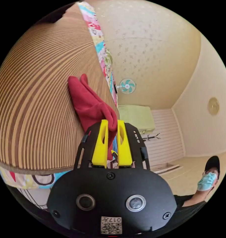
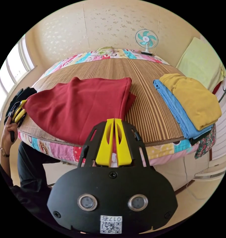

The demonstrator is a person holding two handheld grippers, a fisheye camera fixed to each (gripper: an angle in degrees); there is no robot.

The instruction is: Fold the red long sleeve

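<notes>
The red long sleeve (image 2: 80, 106) lay on the bed (image 2: 147, 116), both grippers pinching it; folded clothes (image 2: 189, 104) sat right.

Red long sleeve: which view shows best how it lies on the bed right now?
The right gripper view: the red long sleeve lies spread across the striped mat, its outline visible. The left gripper view shows just a bunched end pinched in the left gripper.

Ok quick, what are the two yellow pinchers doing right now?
Left gripper: closed, pinching the red long sleeve.
Right gripper: jaws closed together; whether they pinch the red cloth can't be told.
</notes>
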